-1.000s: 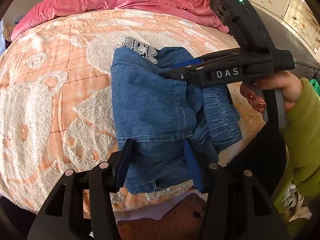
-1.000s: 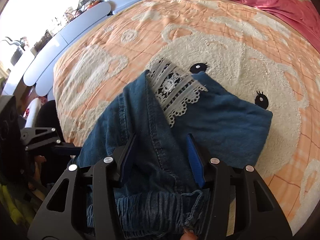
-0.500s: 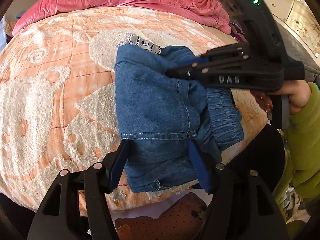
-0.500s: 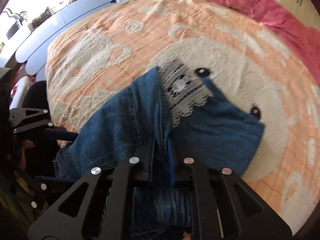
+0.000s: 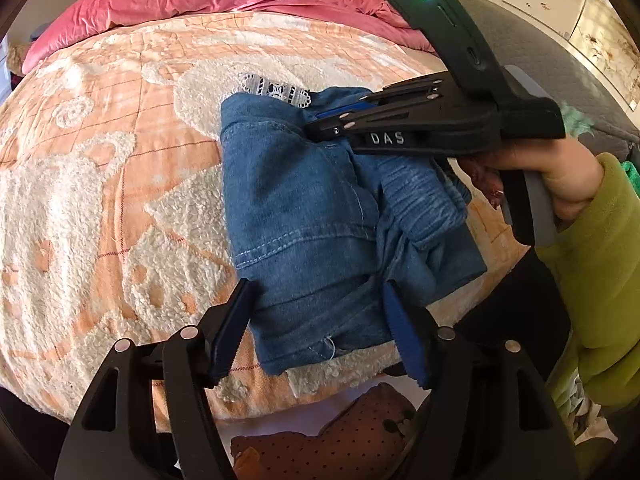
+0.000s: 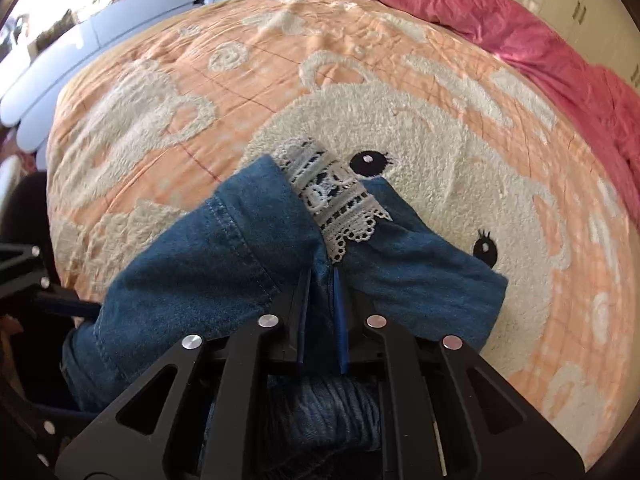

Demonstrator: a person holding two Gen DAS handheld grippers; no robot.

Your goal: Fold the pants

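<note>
The blue denim pants with a white lace hem [image 6: 256, 264] are bunched in a rough fold on the peach-and-cream fleece bear blanket [image 5: 100, 200], near its front edge. A ridge of denim is pinched in the nearly closed right gripper [image 6: 322, 280], jaws eased a touch. The left gripper [image 5: 316, 320] has been opening; it straddles the lower hem w/ pads apparently clear of the cloth.
</note>
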